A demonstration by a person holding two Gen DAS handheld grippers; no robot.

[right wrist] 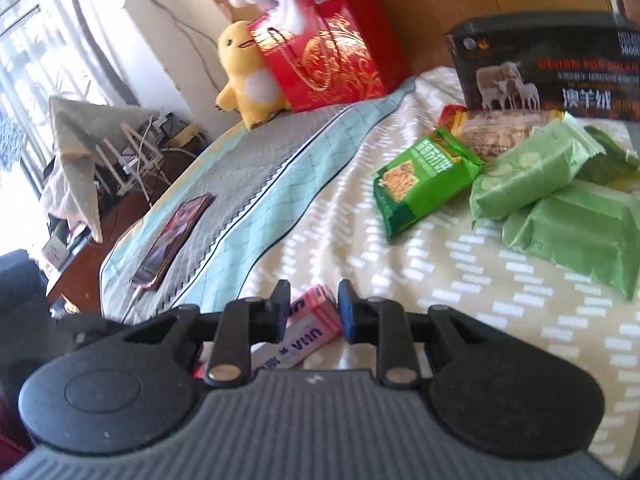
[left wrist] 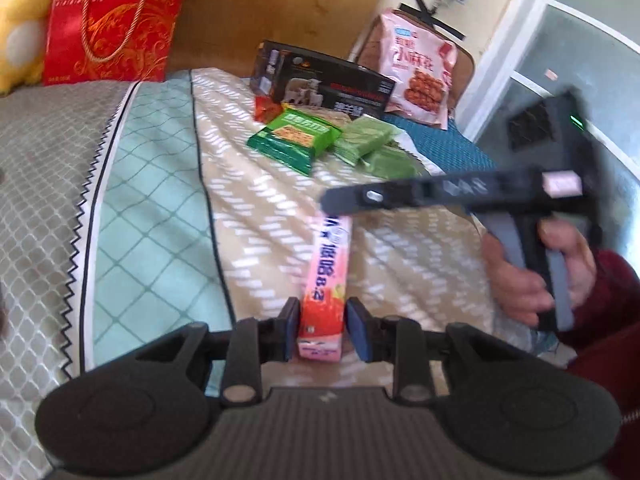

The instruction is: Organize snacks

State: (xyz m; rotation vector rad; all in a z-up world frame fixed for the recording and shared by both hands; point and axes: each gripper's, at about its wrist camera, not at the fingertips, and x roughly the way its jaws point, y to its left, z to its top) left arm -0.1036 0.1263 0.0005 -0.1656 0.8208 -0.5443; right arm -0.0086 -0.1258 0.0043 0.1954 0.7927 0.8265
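Observation:
A long pink and orange snack box (left wrist: pixel 326 272) lies lengthwise over the patterned bed cover (left wrist: pixel 160 220). My left gripper (left wrist: pixel 320 328) is shut on its near end, with both blue pads against its sides. The box's far end is hidden under the right gripper's fingers (left wrist: pixel 360 196), which a hand (left wrist: pixel 528 276) holds in from the right. In the right wrist view the right gripper (right wrist: pixel 313 308) has that same pink box (right wrist: pixel 314 328) between its pads, which touch both of its sides. Further back on the bed lies a pile of snacks.
The pile holds a green cracker packet (right wrist: pixel 424 184), pale green packets (right wrist: pixel 532 172), a black box with sheep (right wrist: pixel 552 68) and a pink bag (left wrist: pixel 420 76). A red gift bag (right wrist: pixel 332 48) and a yellow plush (right wrist: pixel 244 72) stand at the headboard. A phone (right wrist: pixel 172 236) lies near the bed's left edge.

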